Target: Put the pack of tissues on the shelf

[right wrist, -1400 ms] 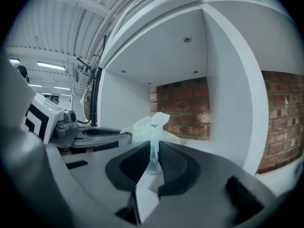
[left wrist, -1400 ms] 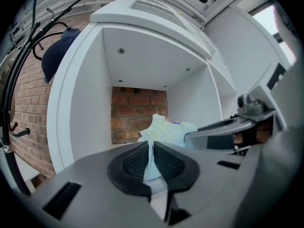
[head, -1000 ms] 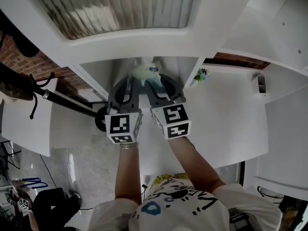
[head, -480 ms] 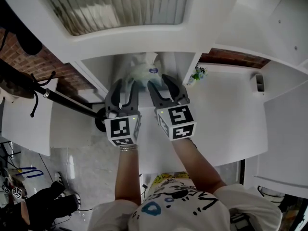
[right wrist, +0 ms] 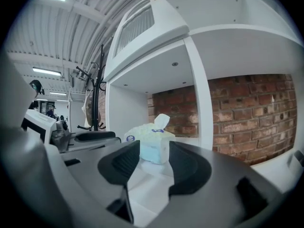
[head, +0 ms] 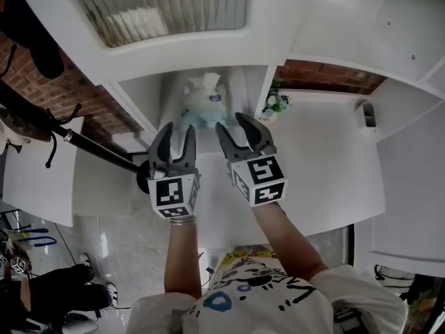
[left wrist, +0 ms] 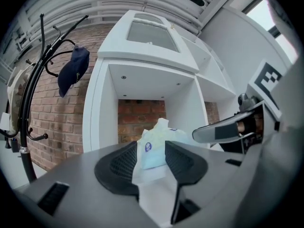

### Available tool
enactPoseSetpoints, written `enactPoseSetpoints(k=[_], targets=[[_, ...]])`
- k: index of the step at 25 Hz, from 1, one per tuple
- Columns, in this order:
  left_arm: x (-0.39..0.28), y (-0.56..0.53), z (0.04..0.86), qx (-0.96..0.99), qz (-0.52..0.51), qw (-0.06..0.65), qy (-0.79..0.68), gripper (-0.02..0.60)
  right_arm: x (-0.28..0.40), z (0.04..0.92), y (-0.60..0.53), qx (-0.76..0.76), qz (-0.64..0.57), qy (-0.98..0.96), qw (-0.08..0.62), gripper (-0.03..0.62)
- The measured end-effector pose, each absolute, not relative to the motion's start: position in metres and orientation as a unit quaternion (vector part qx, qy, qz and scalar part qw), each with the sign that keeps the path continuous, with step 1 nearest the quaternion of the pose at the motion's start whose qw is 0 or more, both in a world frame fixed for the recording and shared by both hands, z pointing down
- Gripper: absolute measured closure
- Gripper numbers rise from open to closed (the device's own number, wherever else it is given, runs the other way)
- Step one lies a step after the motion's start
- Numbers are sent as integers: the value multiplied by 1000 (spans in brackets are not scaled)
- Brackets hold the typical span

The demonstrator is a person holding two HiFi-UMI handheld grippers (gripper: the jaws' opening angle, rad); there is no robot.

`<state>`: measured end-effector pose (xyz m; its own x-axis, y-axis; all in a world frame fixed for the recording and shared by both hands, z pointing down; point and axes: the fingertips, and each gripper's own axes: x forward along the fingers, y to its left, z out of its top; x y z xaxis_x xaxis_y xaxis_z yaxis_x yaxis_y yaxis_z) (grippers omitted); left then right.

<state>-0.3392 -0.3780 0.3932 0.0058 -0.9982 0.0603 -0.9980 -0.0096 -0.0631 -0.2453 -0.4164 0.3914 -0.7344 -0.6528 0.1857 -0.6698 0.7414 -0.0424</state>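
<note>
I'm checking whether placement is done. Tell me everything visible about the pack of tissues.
The pack of tissues is soft, pale blue-green, plastic-wrapped, with a round dark-blue label on its side and a white tissue sticking up on top. It stands upright on the shelf, brick wall behind. Only the shelf touches it: the left tongs and right tongs, whose jaws have just been opening, hold nothing and stand short of it.

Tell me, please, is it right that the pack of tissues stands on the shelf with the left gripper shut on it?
Not quite: the left gripper is open, not shut on it. The left gripper view shows its jaws apart, having just opened, with nothing between them and the pack of tissues standing free beyond them on the shelf.
</note>
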Motion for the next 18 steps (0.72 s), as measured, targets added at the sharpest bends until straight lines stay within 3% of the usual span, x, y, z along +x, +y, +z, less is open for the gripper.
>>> enactPoseSetpoints(k=[18], targets=[[-284, -317, 391, -755, -46, -14, 654, 410, -181, 379, -350, 331, 49, -939, 74, 416]])
